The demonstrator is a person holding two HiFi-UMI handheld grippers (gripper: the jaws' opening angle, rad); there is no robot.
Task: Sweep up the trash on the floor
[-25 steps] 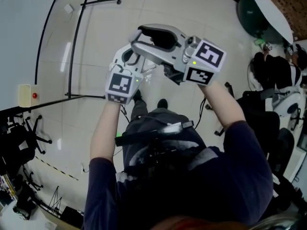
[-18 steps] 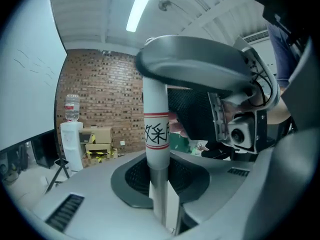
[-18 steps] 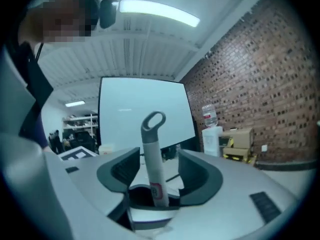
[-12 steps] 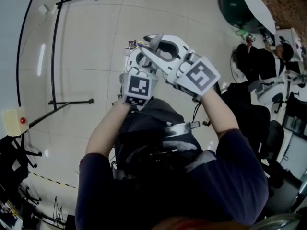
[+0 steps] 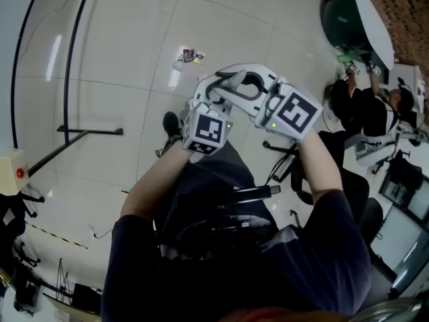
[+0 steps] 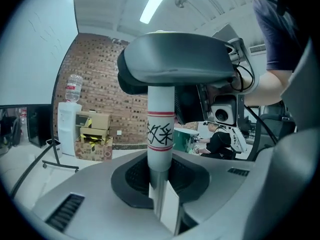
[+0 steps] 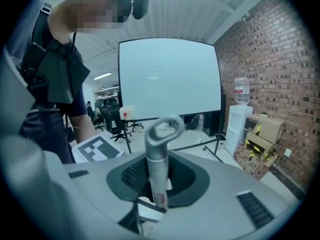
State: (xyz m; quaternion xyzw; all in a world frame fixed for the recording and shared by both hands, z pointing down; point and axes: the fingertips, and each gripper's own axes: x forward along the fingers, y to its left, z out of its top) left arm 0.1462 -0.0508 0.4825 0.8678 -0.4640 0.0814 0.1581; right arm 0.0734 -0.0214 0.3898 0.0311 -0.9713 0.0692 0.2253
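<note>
The left gripper clamps a white marked handle and the right gripper, its jaws just closed, grasps a grey loop-topped handle, side by side, presumably readying sweeping tools for the trash lying on the floor ahead.

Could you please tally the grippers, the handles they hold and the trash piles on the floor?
Grippers: 2, left gripper and right gripper; the right jaws have just been closing.
Handles: 2, white handle in the left, grey handle between the right jaws.
Trash piles: 1, trash pile on the floor.
Total: 5
</note>
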